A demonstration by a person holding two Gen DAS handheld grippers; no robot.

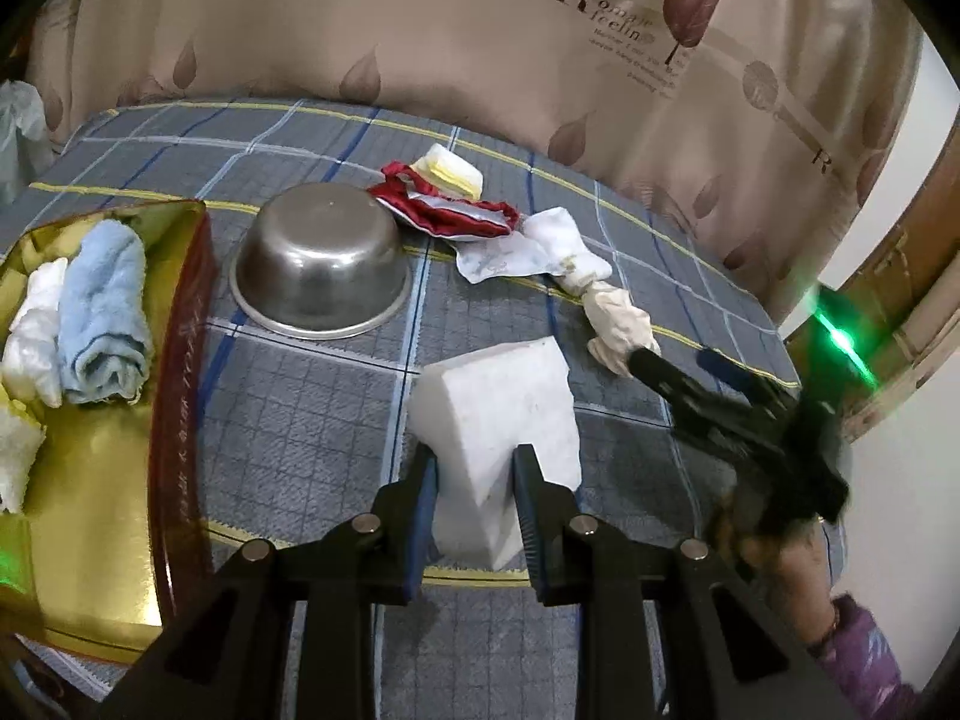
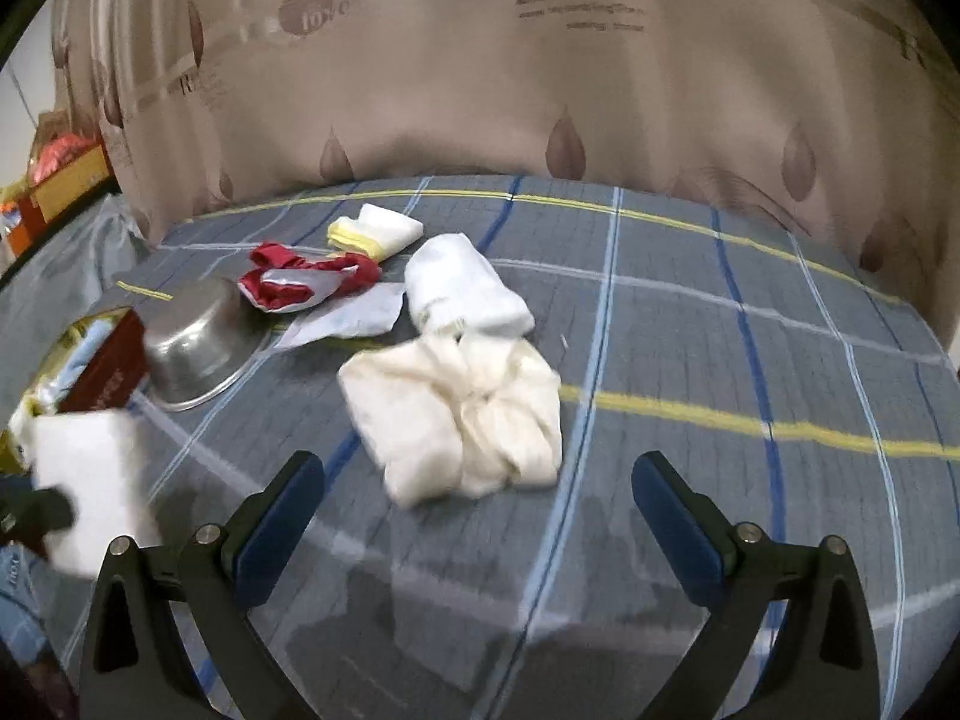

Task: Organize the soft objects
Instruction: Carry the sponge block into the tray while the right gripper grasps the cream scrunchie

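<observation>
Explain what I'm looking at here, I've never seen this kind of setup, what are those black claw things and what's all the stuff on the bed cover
There is no robot here. A person holds a hand-held two-finger gripper in each hand, and each picture comes from a wide-angle camera mounted on one gripper, looking along its fingers.

The left wrist view shows the left gripper shut on a white foam block. The right wrist view shows the right gripper open and holding nothing, pointed at a crumpled cream cloth.

On the grey checked cover lie an upturned steel bowl, a red fabric piece, a folded yellow-and-white cloth and a rolled white cloth. At the left, a gold-lined box already holds a rolled light-blue towel.
</observation>
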